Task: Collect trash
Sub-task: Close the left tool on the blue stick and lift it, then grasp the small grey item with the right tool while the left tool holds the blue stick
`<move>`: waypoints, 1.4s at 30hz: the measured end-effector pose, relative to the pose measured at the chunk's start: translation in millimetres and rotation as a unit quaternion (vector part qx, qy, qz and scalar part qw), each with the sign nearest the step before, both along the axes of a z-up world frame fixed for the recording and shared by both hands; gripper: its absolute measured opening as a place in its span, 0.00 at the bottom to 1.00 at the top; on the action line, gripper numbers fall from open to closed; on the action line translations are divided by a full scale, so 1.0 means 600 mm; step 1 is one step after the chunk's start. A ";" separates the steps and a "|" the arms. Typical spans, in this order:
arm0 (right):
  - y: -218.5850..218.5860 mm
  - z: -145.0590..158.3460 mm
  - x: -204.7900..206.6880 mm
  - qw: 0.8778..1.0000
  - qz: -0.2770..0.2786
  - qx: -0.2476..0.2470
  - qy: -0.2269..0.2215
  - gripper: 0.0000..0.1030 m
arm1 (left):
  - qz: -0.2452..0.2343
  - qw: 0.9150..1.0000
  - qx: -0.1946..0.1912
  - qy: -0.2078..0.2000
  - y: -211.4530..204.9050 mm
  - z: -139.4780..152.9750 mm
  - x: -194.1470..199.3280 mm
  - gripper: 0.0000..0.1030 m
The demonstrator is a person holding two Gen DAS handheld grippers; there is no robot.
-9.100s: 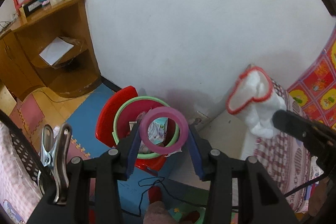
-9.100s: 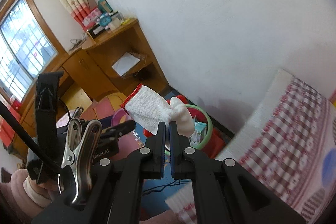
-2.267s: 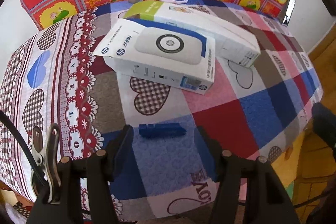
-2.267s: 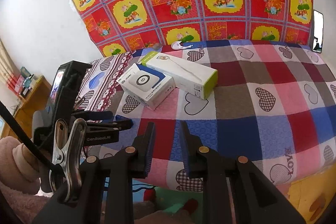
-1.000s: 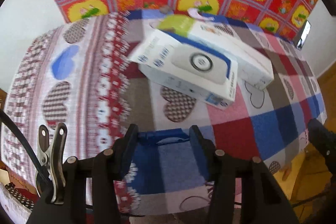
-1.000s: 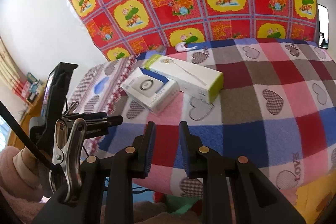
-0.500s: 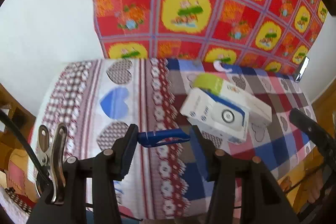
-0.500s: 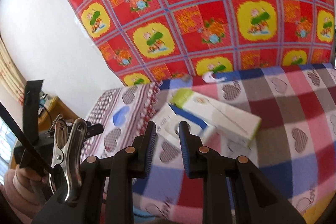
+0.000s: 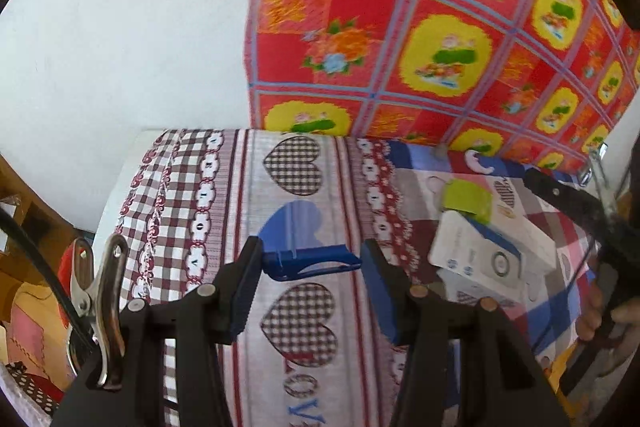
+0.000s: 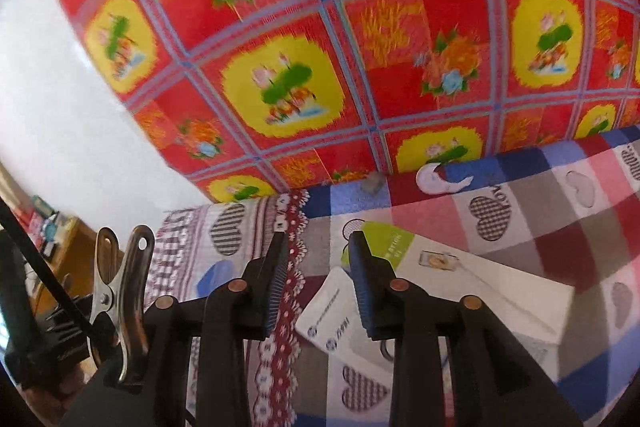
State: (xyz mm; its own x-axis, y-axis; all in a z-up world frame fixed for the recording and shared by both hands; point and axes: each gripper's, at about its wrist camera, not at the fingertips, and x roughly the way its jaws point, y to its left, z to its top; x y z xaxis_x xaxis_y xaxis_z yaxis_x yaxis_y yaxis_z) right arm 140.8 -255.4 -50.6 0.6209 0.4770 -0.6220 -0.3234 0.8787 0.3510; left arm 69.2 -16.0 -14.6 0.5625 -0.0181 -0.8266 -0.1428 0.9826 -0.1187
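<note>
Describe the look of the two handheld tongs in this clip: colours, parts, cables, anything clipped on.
Both tongs are black plastic with two fingers, blue ribbed pads on the inner faces and copper-coloured rivets at the joints. On each, a shiny metal spring clip sits left of the fingers, pinching a thin black cable. The left tongs and right tongs look alike.

Each camera sits on a gripper and looks forward past two black fingers at the bottom of its frame. Both look down at the patchwork bedspread (image 9: 288, 379) and the red flowered cloth (image 10: 360, 39) behind it. Both see the white boxes (image 9: 488, 259), right in the left view, lower middle in the right.
</note>
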 end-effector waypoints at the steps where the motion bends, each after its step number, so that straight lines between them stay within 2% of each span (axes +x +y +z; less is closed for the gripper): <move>1: 0.009 -0.006 0.012 1.000 -0.003 -0.008 0.004 0.31 | 0.000 1.000 -0.004 0.005 0.010 -0.010 0.004 0.51; 6: 0.047 -0.033 0.077 0.998 -0.025 -0.049 0.012 0.31 | 0.008 0.999 -0.017 0.026 0.051 -0.050 0.018 0.51; 14: 0.078 -0.089 0.179 0.991 -0.068 -0.101 0.051 0.34 | 0.017 0.999 -0.025 0.040 0.096 -0.085 0.034 0.51; 20: 0.103 -0.112 0.216 0.985 -0.065 -0.151 0.054 0.34 | 0.012 0.998 -0.044 0.050 0.109 -0.105 0.046 0.51; 26: 0.100 -0.128 0.233 0.981 -0.081 -0.167 0.051 0.34 | 0.009 0.997 -0.054 0.058 0.120 -0.118 0.059 0.51; 32: 0.093 -0.142 0.255 0.982 -0.088 -0.156 0.068 0.34 | 0.009 0.996 -0.057 0.066 0.134 -0.130 0.065 0.51; 37: 0.091 -0.145 0.273 0.980 -0.087 -0.166 0.069 0.34 | 0.009 0.996 -0.060 0.071 0.143 -0.137 0.067 0.51; 39: 0.120 -0.148 0.275 0.979 -0.089 -0.170 0.069 0.31 | 0.010 0.995 -0.061 0.072 0.145 -0.137 0.068 0.51; 42: 0.127 -0.142 0.268 0.977 -0.093 -0.181 0.068 0.17 | 0.008 0.996 -0.059 0.069 0.144 -0.135 0.066 0.51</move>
